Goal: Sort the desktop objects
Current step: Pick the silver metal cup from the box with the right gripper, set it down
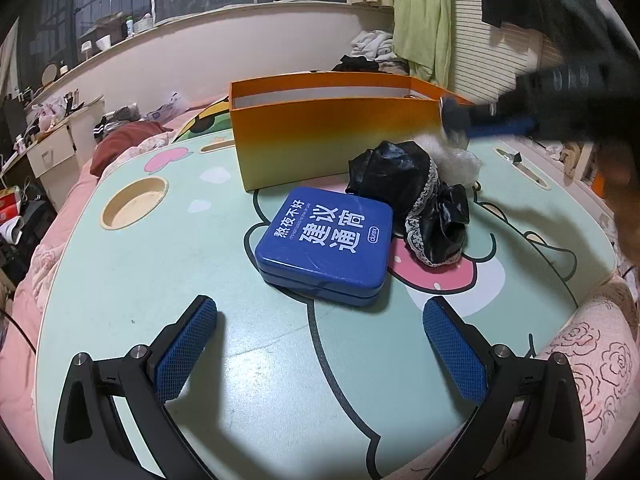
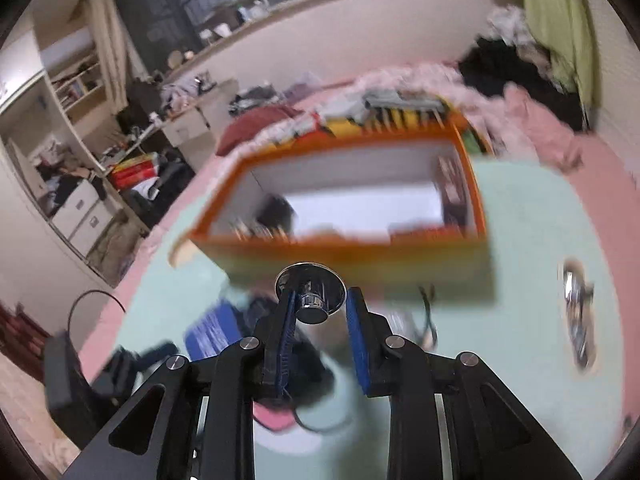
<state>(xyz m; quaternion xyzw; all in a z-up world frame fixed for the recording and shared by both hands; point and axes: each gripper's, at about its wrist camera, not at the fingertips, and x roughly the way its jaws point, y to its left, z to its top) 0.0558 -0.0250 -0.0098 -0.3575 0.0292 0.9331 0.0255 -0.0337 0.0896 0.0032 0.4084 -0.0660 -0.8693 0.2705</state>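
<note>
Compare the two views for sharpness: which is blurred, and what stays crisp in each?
Left wrist view: sharp on the blue tin and orange box; only the right claw smears. Right wrist view: motion-blurred throughout, except the claw and its shiny metal piece.

"durex", "建议通宵" on blue tin point(image 1: 326, 242)

A pale green lap table point(image 1: 168, 264) with a cartoon print fills the centre of the left wrist view; a round cup recess point(image 1: 134, 204) sits in its upper left part; an open orange box point(image 1: 320, 140) stands on it at upper centre; a blue tin point(image 1: 326, 244) lies flat at centre, just below the box; a crumpled black lace-trimmed fabric point(image 1: 416, 196) lies at centre right, beside the tin; the table rests on pink bedding point(image 1: 592, 364), seen at lower right.
</note>
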